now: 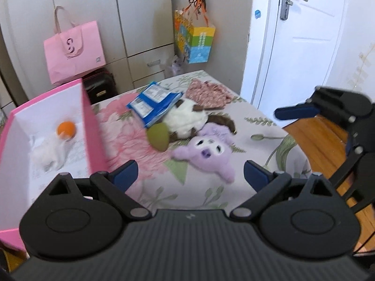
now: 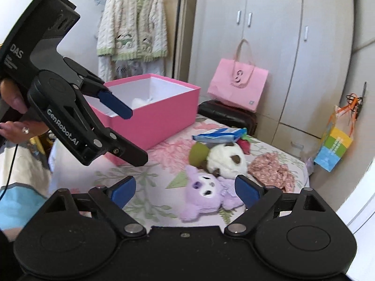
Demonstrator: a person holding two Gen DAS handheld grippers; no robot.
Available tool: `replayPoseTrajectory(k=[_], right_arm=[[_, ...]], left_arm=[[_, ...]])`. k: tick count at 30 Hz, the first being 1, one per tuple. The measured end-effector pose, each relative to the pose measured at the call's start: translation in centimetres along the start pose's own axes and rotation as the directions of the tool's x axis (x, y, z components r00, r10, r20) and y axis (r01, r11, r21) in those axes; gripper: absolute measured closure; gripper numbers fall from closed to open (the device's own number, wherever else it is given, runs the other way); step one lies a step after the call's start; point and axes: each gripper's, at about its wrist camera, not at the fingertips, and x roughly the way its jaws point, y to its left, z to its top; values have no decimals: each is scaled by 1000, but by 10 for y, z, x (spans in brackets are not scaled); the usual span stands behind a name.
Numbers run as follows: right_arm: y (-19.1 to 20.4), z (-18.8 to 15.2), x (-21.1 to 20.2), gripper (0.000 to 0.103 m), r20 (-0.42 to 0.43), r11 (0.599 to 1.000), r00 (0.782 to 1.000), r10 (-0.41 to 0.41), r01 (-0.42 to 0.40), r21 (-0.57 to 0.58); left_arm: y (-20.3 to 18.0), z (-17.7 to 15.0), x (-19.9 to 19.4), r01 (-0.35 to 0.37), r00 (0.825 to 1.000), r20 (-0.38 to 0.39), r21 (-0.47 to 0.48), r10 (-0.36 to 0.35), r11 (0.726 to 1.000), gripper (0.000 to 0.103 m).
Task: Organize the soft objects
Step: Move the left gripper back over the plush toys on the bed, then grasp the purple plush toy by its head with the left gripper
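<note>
A purple plush [image 1: 207, 155] [image 2: 206, 193] lies on the floral bed, next to a white and brown plush [image 1: 187, 117] [image 2: 226, 160] and a green soft piece [image 1: 159, 135] [image 2: 198, 153]. A blue packet [image 1: 154, 103] [image 2: 218, 137] rests on the white plush. A pink patterned cloth [image 1: 209, 93] [image 2: 271, 171] lies behind. The pink box [image 1: 92, 126] [image 2: 152, 119] holds a white plush with an orange ball [image 1: 66, 128]. My left gripper [image 1: 191, 174] is open and empty, between the box and the purple plush. My right gripper [image 2: 185, 190] is open and empty, just short of the purple plush.
A pink paper bag [image 1: 73, 51] [image 2: 238, 86] stands on a black case [image 1: 100, 85] by the wardrobe. A colourful bag [image 1: 195, 42] [image 2: 332, 147] hangs on the wall. A white door [image 1: 302, 35] and wooden floor [image 1: 314, 135] lie right of the bed. A cardigan [image 2: 132, 23] hangs behind the box.
</note>
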Motion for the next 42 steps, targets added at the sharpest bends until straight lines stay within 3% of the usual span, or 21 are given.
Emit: replayPoseTrajectory(k=[4,8,12,18,20,23,25,28,32,34,36,38,40,42], right_arm=[[-11,-22,19,9,41,998,999,-36,34,43],[-15,-38,50,9,27,995,996,-82,81,58],[-22,-47,75,10,10,990,998,-70,68,125],[-16,-51,103,10,-33,991,998,-49,53,123],[-17,-51,106,10,-23,987,997,-69,72,145],[-22,-56,101,11,-14,982,997,-76,77,174],[-28,-59,98,11,-18,977,998,-63,65,201],[-38,-63,100,11,-38,967,999,-8,17,255],[-30,-66,101,10,-23,962,999,-30,35,269],[-27,-67,104,10,-9,959,999,-36,37,282],[-23,-70,105,12,10,954,997,-72,67,291],[-16,-75,105,12,27,959,994,-107,95,268],[-10,-78,105,12,39,965,991,-127,115,237],[-5,-81,104,11,52,967,989,-139,125,223]], left_arm=[[-6,4,29,33,999,3,-16,-33,999,7],[-7,11,63,72,997,-7,-29,-72,997,11],[-1,15,99,101,994,-47,-30,-102,994,17],[15,17,138,143,985,-90,-71,-149,987,20],[19,16,144,185,975,-109,-89,-194,979,26],[22,12,146,269,946,-148,-146,-290,952,36],[21,8,144,281,940,-152,-163,-306,946,42],[19,4,143,282,940,-136,-207,-313,937,49],[14,0,138,264,951,-107,-207,-290,942,50],[15,0,136,282,946,-92,-231,-310,931,50],[19,0,129,267,954,-64,-265,-293,927,45],[18,-1,119,225,972,-17,-227,-235,947,31],[16,0,112,192,981,19,-178,-192,965,30],[16,1,109,198,980,48,-145,-193,970,32]])
